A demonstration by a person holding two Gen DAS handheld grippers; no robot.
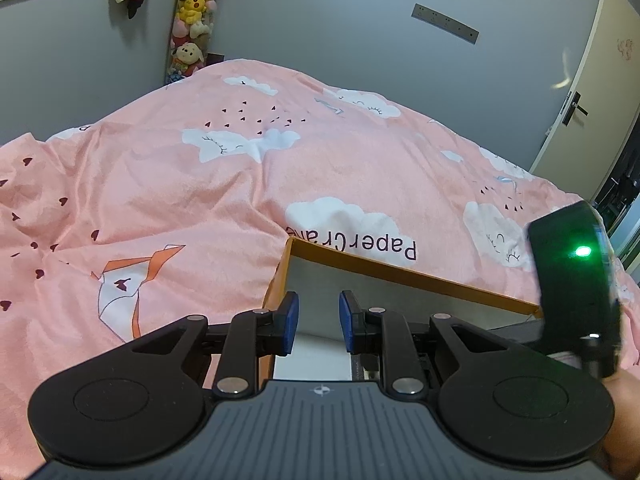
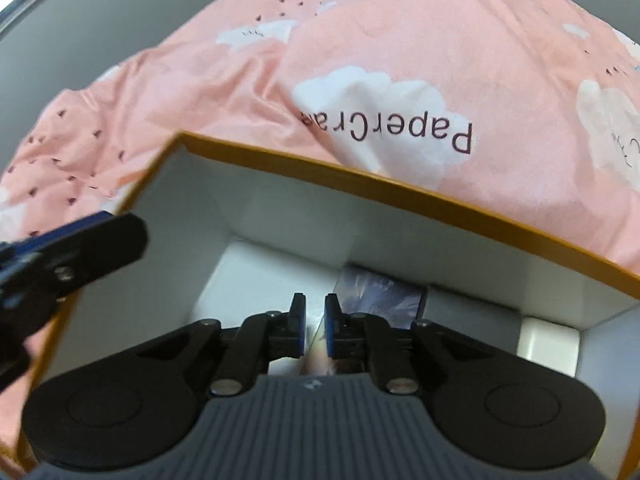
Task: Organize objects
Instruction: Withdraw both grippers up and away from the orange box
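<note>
An open orange box [image 2: 320, 168] with a white inside lies on the pink bed; it also shows in the left wrist view [image 1: 400, 268]. My right gripper [image 2: 315, 326] is down inside the box, its jaws a narrow gap apart, over a flat item with a blue-grey printed cover [image 2: 380, 296]. Whether it grips anything I cannot tell. My left gripper [image 1: 319, 322] is open and empty above the box's left wall. It also shows at the left of the right wrist view [image 2: 60, 256]. The right gripper's body [image 1: 576, 288] shows at the right of the left wrist view.
A pink duvet with clouds and "PaperCrane" print [image 1: 280, 184] covers the bed. Grey walls stand behind. Plush toys [image 1: 192, 20] hang in the far corner. A door [image 1: 592, 92] is at the right. A white block [image 2: 548, 344] sits in the box's right part.
</note>
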